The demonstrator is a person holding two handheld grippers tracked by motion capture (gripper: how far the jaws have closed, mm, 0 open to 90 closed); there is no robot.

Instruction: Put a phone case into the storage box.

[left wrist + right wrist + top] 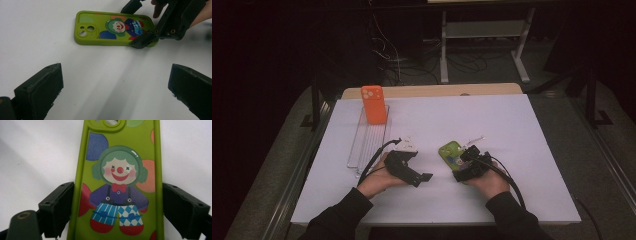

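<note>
A green phone case [451, 152] printed with a clown lies flat on the white table [512, 130], camera cut-out toward the far side. My right gripper [465, 162] straddles its near end. In the right gripper view the two black jaws touch the long edges of the case [120, 170], so the right gripper [117, 195] is shut on it. My left gripper [418, 165] rests in a hand to the left of the case, pointing toward it. In the left gripper view the left gripper [114, 68] stands wide open over bare table, the case [100, 30] a little beyond.
An orange phone case [374, 104] stands upright at the far end of a clear ridged rack [364, 145] on the table's left side. Cables trail from both grippers toward the near edge. Beyond the table's far edge are dark floor and shelf legs.
</note>
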